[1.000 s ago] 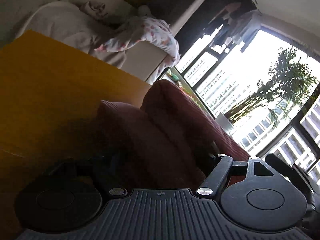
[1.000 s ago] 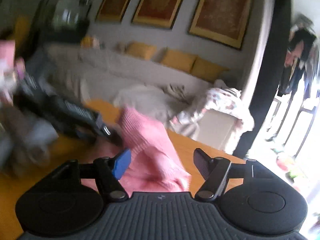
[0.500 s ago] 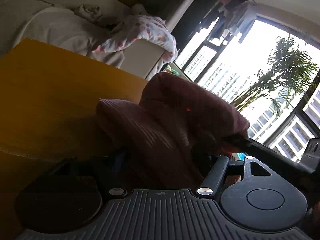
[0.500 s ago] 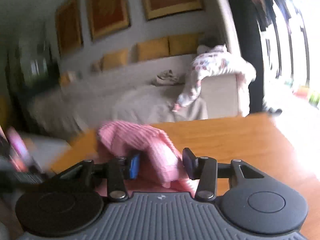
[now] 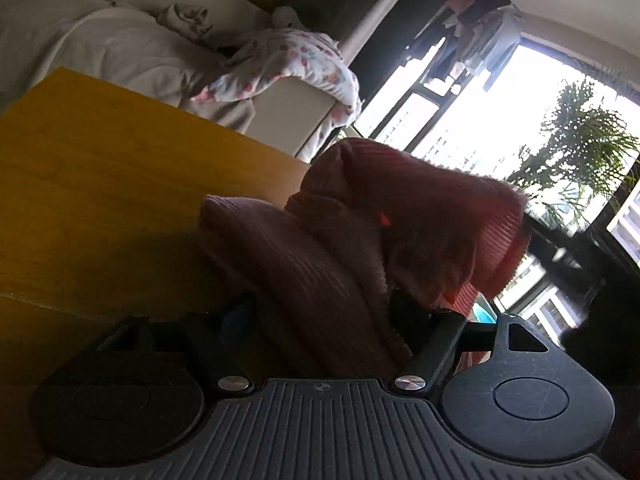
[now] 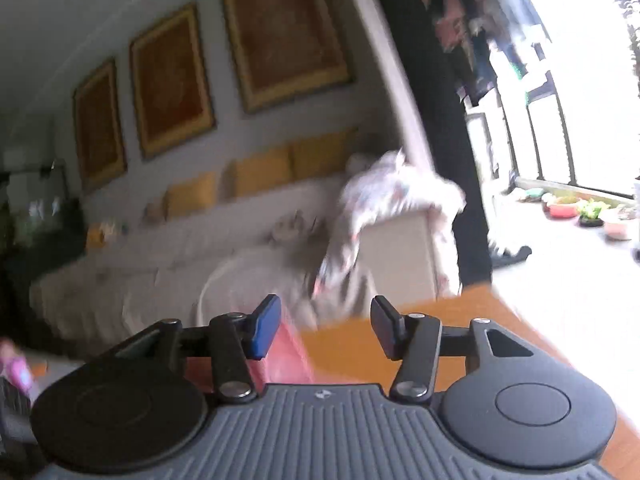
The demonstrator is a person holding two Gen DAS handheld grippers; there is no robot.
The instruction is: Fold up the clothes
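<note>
A pink ribbed knit garment (image 5: pixel 400 216) lies bunched on the yellow wooden table (image 5: pixel 100 184). One fold of it stands high against the window. My left gripper (image 5: pixel 324 312) sits low at the table with the thick roll of this garment filling the gap between its fingers; its jaws are opening slightly. In the right wrist view my right gripper (image 6: pixel 324 324) is raised and tilted, its jaws are opening and nothing is between them. Only a pink edge of the garment (image 6: pixel 290 356) shows below its blue-padded left finger (image 6: pixel 264 328), over the table (image 6: pixel 352 352).
Behind the table stands a pale sofa (image 5: pixel 120 52) with yellow cushions (image 6: pixel 264 168). A white spotted garment (image 5: pixel 288 64) is draped over its arm. Clothes hang (image 5: pixel 472 36) by a bright window at the right. Framed pictures (image 6: pixel 288 28) line the wall.
The right gripper narrowed around the pink cloth, then lifted away and rolled, and its jaws now hold nothing. The garment's right fold rose higher. The left gripper stayed put.
</note>
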